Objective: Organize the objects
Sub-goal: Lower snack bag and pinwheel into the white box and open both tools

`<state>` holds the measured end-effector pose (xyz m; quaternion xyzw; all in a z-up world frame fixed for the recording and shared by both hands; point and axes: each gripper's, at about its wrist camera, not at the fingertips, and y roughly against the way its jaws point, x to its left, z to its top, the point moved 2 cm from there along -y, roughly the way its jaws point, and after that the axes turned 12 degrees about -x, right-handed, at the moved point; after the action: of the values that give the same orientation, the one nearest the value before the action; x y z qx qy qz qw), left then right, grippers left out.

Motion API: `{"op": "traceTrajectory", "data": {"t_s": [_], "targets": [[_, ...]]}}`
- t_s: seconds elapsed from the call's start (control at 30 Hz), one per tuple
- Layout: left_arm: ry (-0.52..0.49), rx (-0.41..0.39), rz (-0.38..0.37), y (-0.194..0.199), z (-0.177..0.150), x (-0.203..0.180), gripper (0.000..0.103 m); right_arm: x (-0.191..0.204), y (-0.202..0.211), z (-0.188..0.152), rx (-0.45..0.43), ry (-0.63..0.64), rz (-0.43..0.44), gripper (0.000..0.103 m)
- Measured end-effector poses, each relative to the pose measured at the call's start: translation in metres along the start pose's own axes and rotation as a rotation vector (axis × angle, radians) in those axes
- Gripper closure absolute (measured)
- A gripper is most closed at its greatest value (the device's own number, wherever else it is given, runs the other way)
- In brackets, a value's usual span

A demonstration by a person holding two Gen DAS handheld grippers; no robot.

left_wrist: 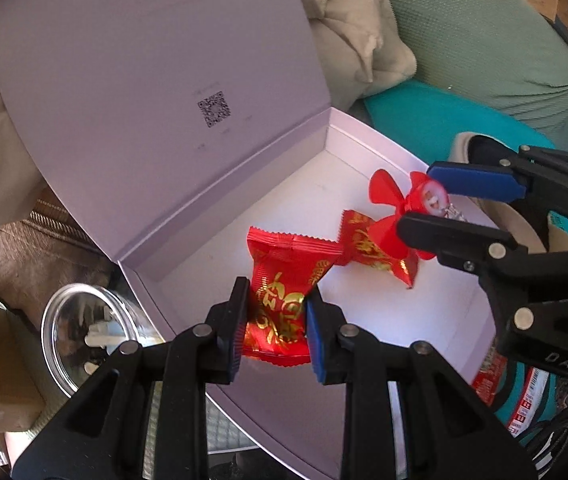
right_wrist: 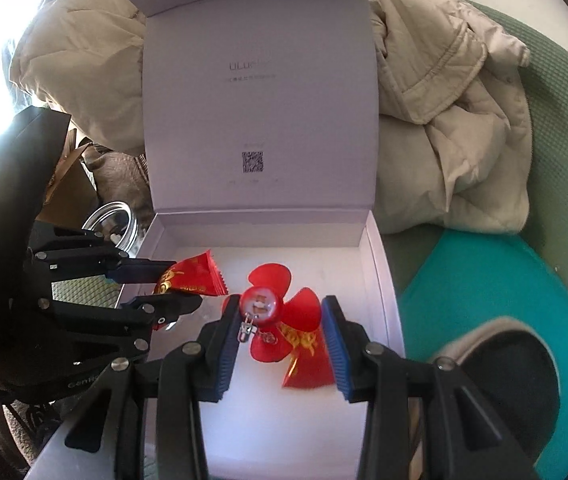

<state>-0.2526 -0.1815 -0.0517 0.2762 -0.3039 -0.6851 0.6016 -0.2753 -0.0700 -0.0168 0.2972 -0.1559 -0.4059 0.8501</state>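
Left tongs (left_wrist: 274,320) pinch a red packet (left_wrist: 284,280) above the open box (left_wrist: 384,312). At right, right tongs (right_wrist: 280,332) grip a red fan (right_wrist: 268,304), apparently for dropping in. Another packet (left_wrist: 368,248) lies inside.
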Motion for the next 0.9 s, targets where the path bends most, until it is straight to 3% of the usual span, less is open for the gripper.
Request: {"op": "traceTrajectory", "data": {"t_s": [0.47,0.9], "targets": [[0.020,0.039,0.004,-0.027,-0.002,0.014,0.078,-0.005,-0.043,0.001,0.083,0.013,-0.045,0.063],[0.045,0.045,0.012,-0.026,-0.008,0.020,0.078,-0.003,-0.058,-0.012,0.141,-0.017,-0.053,0.063]]}}
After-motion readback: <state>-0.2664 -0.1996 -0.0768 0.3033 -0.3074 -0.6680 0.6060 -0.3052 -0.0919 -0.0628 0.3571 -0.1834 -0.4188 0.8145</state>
